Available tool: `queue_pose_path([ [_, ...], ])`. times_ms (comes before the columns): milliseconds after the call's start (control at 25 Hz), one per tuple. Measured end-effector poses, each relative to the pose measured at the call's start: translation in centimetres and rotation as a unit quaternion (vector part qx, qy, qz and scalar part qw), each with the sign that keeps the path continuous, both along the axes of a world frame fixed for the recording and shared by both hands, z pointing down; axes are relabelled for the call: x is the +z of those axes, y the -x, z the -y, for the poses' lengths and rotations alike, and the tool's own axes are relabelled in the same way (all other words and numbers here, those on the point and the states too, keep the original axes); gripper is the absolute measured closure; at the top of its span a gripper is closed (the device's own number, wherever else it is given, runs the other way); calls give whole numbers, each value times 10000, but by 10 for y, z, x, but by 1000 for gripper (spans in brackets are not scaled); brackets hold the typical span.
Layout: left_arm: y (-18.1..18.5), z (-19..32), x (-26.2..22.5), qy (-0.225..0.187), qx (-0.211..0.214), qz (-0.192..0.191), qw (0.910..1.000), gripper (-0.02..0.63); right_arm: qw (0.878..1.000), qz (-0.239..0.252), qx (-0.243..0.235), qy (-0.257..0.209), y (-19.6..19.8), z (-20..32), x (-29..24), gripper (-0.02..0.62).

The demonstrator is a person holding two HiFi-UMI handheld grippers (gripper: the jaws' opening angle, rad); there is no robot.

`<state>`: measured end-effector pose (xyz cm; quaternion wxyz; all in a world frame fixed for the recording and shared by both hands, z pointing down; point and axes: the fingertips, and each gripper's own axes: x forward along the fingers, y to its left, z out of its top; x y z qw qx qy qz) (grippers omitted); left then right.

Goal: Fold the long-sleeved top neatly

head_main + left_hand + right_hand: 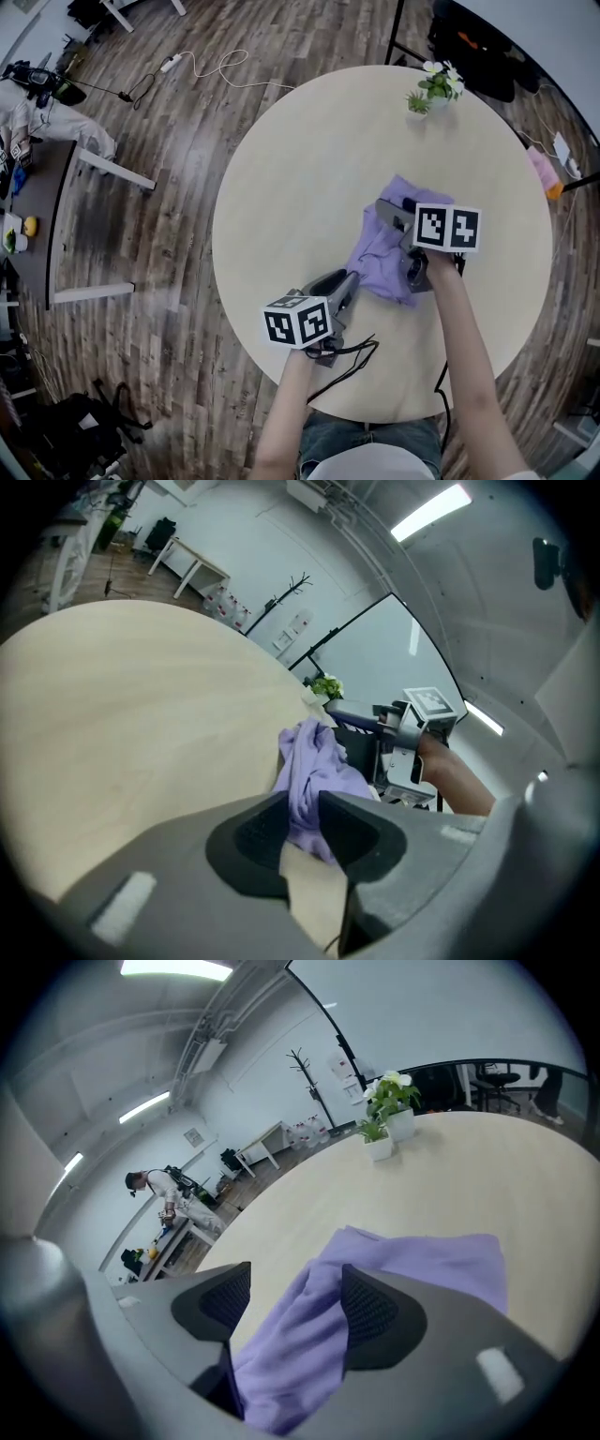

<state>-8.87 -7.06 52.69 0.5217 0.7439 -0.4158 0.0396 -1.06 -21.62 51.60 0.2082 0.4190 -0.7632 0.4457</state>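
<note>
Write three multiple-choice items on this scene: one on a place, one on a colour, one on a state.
1. Where is the plant?
A. at the table's far edge
B. on the floor
C. on a chair

2. What colour is the top?
A. green
B. purple
C. white

3. How do the right claw's jaws stand?
A. shut on the plant
B. shut, empty
C. apart, with the top between them

Key:
1 A, the head view shows it by the far rim.
2 B, the bunched top is purple in every view.
3 C, the right gripper view shows a wide gap with the top lying in it.
</note>
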Motion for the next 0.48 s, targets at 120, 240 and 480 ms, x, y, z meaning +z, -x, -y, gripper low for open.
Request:
queue_pose_path([
  [120, 19, -5, 4, 65, -157, 50, 9998, 507, 9994, 46, -63, -348, -2, -4, -13, 278],
  [240, 39, -1, -5, -123, -250, 198, 9994, 507, 9958, -170, -70, -895, -16, -7, -33, 406],
  [480, 27, 24, -57, -946, 37, 603, 9937, 507, 9827, -1152, -228, -1433, -57, -22, -46, 527],
])
